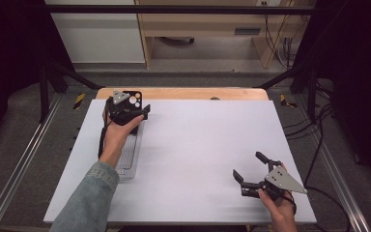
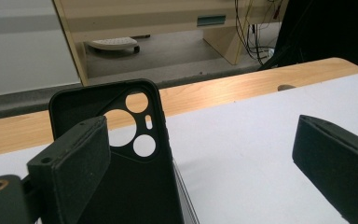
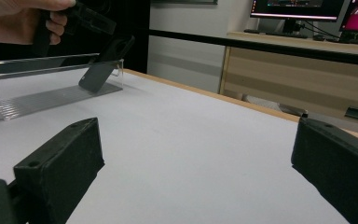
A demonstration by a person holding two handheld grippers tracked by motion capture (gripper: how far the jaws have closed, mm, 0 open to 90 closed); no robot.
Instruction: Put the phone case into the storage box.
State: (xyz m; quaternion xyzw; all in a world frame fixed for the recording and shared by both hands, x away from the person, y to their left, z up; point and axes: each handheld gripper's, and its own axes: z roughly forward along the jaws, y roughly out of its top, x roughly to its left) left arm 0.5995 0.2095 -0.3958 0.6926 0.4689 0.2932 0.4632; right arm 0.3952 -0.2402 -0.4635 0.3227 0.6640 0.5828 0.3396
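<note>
I see the phone case (image 1: 134, 101) leaning in the tray (image 1: 130, 159) at the counter's (image 1: 198, 145) far left; my right gripper (image 1: 252, 170) sits near right.

Phone case (image 2: 135, 154): black, matt, rubbery-looking plastic, smooth, fine ribbing along its side edge. Stand (image 3: 42, 100) under it: clear glossy plastic, ridged base. Table (image 1: 198, 145): white matt top, smooth; far edge pale wood with a slight sheen. Left gripper (image 2: 205, 154) pads: black, matt, faintly grainy. Right gripper (image 1: 252, 171): black matt body, grey metal-looking plate. Sleeve (image 1: 89, 193): faded blue denim cloth.
</note>
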